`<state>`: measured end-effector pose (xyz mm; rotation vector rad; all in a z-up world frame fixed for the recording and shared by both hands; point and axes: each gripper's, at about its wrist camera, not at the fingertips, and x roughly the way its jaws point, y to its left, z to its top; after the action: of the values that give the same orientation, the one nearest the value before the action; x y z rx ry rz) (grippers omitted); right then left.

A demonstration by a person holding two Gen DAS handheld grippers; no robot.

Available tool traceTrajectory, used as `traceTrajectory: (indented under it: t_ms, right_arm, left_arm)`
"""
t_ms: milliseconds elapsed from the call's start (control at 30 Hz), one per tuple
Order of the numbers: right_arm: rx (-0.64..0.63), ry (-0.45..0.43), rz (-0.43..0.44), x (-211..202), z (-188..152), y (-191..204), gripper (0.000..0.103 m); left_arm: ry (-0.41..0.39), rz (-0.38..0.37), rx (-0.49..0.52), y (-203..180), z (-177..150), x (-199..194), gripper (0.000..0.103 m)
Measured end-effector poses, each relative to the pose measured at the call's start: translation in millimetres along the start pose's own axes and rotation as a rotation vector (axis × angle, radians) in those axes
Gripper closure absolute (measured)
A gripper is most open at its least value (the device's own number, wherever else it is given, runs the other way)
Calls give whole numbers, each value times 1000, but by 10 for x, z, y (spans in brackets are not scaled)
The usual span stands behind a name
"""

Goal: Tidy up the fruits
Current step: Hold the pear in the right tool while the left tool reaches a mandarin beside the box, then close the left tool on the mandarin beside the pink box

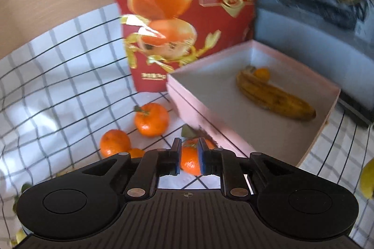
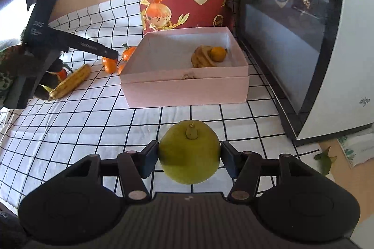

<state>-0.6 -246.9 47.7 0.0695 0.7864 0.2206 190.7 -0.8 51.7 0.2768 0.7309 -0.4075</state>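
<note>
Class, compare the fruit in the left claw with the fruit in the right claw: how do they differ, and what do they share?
The mandarin in the left claw is orange; the pear in the right claw is yellow-green. The mandarin is narrow enough that its claw is nearly closed; the pear holds its claw much wider. The pear shows a stubby stem, the mandarin a leaf. Both are round and gripped from both sides.

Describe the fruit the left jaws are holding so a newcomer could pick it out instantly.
Start at the pink box on the checked cloth; loose mandarins lie by its left wall, in front of the red bag. The one meant is the mandarin nearest the box, clamped in the left gripper. The other mandarins lie free on the cloth.
</note>
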Motion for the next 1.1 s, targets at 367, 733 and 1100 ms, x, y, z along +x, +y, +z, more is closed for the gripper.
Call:
traceTrajectory:
  t_ms: [367,733,1100]
  right_arm:
    - [-3,12,11,46,-8,56,45]
    - [-5,24,20,42,-13,71,45]
    - [-14,39,3,-54,-79,111,45]
  left_arm:
    - [44,-83,178,-151,-96,129,59]
    - [87,-115,-57,163,28,297,55]
    - [146,-165,-51,195,33,349,54]
